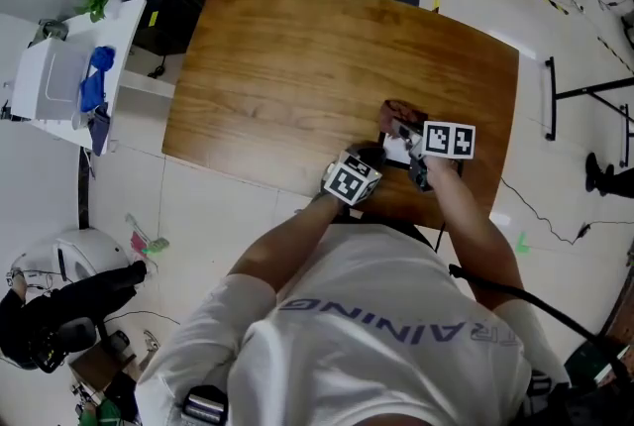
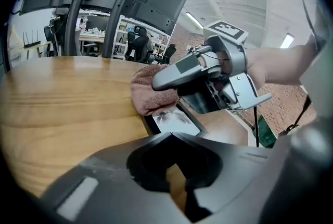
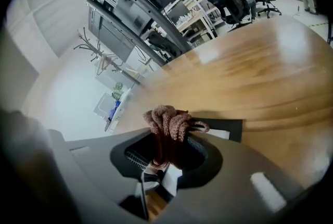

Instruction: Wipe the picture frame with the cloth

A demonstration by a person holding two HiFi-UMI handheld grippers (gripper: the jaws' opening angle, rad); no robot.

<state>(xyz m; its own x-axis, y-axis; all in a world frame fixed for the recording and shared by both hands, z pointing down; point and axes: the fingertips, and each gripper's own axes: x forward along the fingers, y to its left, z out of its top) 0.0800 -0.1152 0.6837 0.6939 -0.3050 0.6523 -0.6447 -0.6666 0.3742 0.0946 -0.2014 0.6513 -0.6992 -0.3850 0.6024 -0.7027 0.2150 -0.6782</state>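
My right gripper (image 3: 167,137) clamps the reddish cloth (image 3: 169,120); I should sweep it flat over the picture frame (image 2: 174,123) at lower centre, with my closed, empty left gripper (image 2: 169,135) bracing its near edge.

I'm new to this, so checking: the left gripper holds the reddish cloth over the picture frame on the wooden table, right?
Not the left: the right gripper holds the reddish cloth over the picture frame on the wooden table. The right gripper view shows the cloth clamped between its jaws.
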